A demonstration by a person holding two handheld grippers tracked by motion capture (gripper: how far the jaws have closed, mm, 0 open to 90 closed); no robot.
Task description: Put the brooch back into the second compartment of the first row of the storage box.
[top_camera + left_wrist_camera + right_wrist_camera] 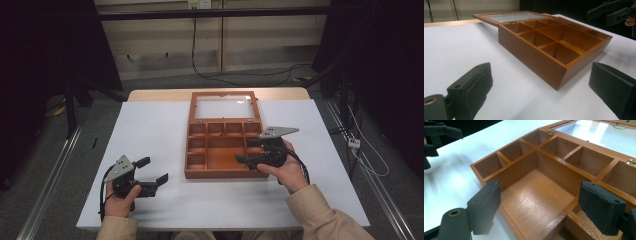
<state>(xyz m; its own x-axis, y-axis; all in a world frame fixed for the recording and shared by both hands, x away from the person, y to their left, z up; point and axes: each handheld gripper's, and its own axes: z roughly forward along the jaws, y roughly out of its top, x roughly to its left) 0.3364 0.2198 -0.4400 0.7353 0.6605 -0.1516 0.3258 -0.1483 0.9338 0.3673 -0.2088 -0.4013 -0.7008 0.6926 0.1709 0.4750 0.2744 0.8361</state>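
Note:
A brown wooden box point(220, 173) with several empty compartments sits mid-table, its glass-paned lid point(223, 106) folded flat behind it. My right gripper point(247, 151) hovers open over the box's front right part. In the right gripper view its jaws point(544, 205) straddle the large middle compartment point(534, 192), holding nothing. My left gripper point(154, 170) stands open on the table to the box's left, pointing at it. In the left gripper view the box point(531, 60) lies ahead between the wide jaws point(541, 92), apart from them.
The white table point(150, 130) has bare surface left, right and in front of the box. Its front edge runs just behind my hands. Floor rails and cables lie beside the table. The other gripper point(611, 12) shows far off.

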